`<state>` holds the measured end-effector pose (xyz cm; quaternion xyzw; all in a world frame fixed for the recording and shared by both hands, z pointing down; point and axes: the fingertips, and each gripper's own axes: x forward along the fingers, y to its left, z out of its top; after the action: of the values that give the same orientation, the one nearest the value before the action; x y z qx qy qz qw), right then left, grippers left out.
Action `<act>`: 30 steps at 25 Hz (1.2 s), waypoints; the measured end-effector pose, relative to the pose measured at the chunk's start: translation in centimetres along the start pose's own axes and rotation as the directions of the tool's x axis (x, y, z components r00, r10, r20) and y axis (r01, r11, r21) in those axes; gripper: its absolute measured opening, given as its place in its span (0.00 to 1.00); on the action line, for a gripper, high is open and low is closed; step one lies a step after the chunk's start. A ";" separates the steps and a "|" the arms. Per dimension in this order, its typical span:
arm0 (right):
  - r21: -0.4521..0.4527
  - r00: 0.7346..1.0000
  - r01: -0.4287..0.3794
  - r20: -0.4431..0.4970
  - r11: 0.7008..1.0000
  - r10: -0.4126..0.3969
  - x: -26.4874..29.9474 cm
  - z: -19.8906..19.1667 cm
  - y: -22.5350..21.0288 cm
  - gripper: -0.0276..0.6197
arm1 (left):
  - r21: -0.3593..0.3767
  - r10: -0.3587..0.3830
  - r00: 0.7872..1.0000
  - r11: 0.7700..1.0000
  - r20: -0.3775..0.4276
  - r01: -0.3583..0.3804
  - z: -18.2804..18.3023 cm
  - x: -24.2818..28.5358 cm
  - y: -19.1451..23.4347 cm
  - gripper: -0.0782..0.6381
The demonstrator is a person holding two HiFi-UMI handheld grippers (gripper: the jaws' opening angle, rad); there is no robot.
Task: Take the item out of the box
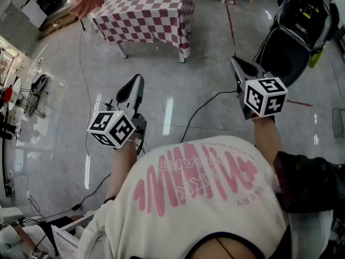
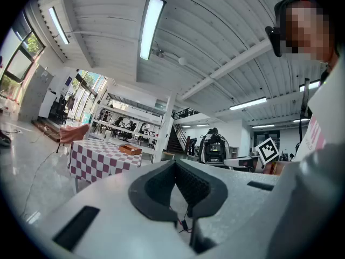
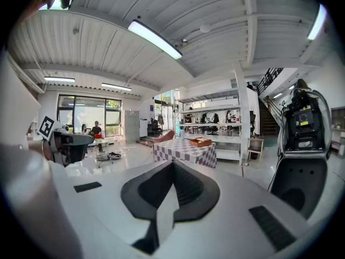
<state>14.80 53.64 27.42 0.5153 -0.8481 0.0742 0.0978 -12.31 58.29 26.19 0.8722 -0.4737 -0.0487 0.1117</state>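
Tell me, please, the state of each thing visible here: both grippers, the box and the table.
left gripper: shut, nothing between its jaws.
right gripper: shut, nothing between its jaws.
box: stands on the checkered table, untouched, far from both grippers.
checkered table: upright, covered by its cloth.

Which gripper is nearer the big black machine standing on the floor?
Right. The right gripper is close to the black machine, on its left side; the left gripper is much farther left.
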 end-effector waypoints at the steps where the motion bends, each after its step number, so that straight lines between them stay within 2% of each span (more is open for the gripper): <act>1: 0.000 1.000 0.001 0.000 1.000 -0.001 0.0 0.0 0.0 0.05 | -0.001 -0.002 1.000 1.000 -0.001 0.002 0.0 0.1 0.0 0.12; 7: 0.012 1.000 0.003 -0.006 1.000 -0.003 -0.4 -0.2 -0.2 0.05 | -0.012 -0.009 1.000 1.000 0.000 0.009 0.0 0.2 -0.2 0.12; 18: 0.059 0.999 0.029 0.017 0.998 -0.030 0.3 -0.5 -0.1 0.05 | -0.029 -0.036 0.997 0.999 0.063 0.038 0.9 0.5 1.4 0.12; 23: 0.030 1.000 0.024 0.011 0.999 -0.024 0.9 -0.7 1.6 0.05 | -0.022 -0.057 0.995 0.998 0.081 0.059 0.8 -0.1 2.3 0.12; 30: 0.030 1.000 0.006 -0.028 1.000 -0.005 2.1 -2.4 3.8 0.05 | -0.075 -0.075 0.996 0.994 0.055 0.079 -0.9 -1.7 3.7 0.12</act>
<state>10.67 54.19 30.18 0.5182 -0.8440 0.0939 0.1020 -16.11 57.87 27.95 0.8833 -0.4403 -0.0937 0.1309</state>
